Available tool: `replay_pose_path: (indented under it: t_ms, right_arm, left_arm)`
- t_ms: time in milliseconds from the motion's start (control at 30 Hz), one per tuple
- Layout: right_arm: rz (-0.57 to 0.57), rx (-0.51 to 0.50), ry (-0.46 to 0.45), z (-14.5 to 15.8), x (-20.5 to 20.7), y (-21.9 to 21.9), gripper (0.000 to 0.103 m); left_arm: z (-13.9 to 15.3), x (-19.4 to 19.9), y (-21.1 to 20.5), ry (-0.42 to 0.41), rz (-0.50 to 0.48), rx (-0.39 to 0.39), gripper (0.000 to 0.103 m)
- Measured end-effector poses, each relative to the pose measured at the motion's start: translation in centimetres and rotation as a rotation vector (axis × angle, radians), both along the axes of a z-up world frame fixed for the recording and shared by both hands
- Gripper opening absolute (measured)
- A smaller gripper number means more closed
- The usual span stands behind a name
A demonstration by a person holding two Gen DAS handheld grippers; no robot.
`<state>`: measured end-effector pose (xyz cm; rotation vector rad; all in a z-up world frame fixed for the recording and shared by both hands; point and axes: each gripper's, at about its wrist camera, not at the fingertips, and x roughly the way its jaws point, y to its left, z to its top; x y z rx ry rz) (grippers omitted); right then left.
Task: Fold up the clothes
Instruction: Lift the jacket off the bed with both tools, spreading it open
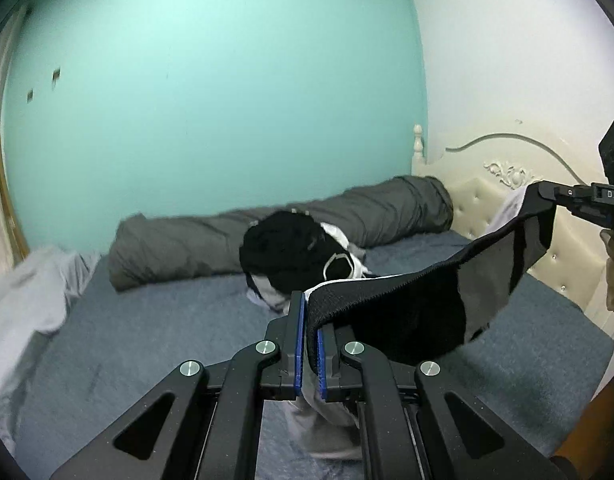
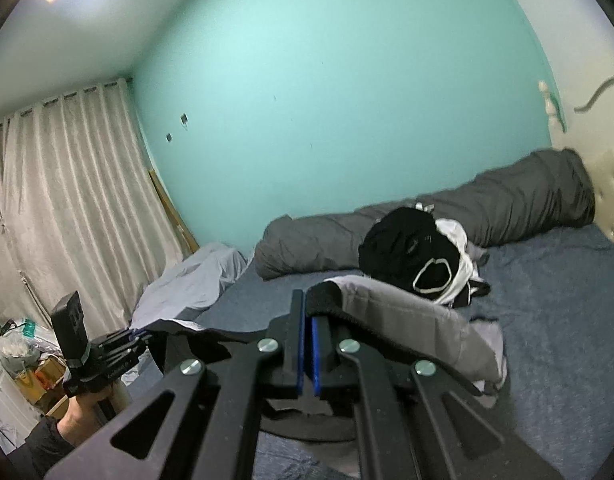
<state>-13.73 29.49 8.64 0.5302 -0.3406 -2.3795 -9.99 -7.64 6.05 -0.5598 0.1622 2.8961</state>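
Note:
A grey garment with a black elastic waistband (image 1: 391, 292) hangs stretched in the air above the bed. My left gripper (image 1: 310, 308) is shut on one end of the waistband. My right gripper (image 2: 308, 308) is shut on the other end, with grey cloth (image 2: 419, 328) draped over its right finger. Each gripper shows in the other's view: the right gripper (image 1: 547, 196) at the right edge, the left gripper (image 2: 143, 334) at lower left, with the band (image 2: 211, 336) running between them. The garment's grey body (image 1: 327, 428) hangs down below the left gripper.
A pile of black and white clothes (image 1: 299, 260) lies mid-bed on the blue sheet (image 1: 147, 340). Behind it a rolled grey duvet (image 1: 211, 244) runs along the teal wall. A cream headboard (image 1: 507, 184) stands right. Light cloth (image 1: 31, 292) lies left; curtains (image 2: 67, 200) and clutter (image 2: 23, 356) beyond.

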Motion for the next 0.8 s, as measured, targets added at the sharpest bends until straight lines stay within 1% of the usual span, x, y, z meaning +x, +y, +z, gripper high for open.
replay_pose_path:
  t_ms: [267,367,500,600,733,800]
  right_arm:
    - [-0.006,-0.013,0.093,6.0,5.0,1.1,0.002]
    - [-0.009,-0.020,0.134,8.6,6.8,1.2,0.002]
    - [-0.012,-0.012,0.184,12.2,9.1,1.2,0.002]
    - [-0.010,-0.010,0.222,14.5,10.8,1.3,0.002]
    - [-0.010,-0.004,0.260,16.8,12.8,1.4,0.002]
    - [-0.009,0.007,0.269,17.2,13.3,1.3,0.002]
  left_arm:
    - [7.4,4.3,0.1,0.097,0.009,-0.003,0.005]
    - [10.5,5.7,0.2,0.141,0.011,-0.014,0.005]
    - [15.6,8.0,0.1,0.199,0.004,-0.006,0.005]
    - [18.4,9.7,0.1,0.234,-0.004,-0.009,0.004]
    - [20.4,11.7,0.5,0.266,-0.013,-0.022,0.003]
    - [20.5,12.0,0.3,0.258,-0.018,-0.010,0.003]
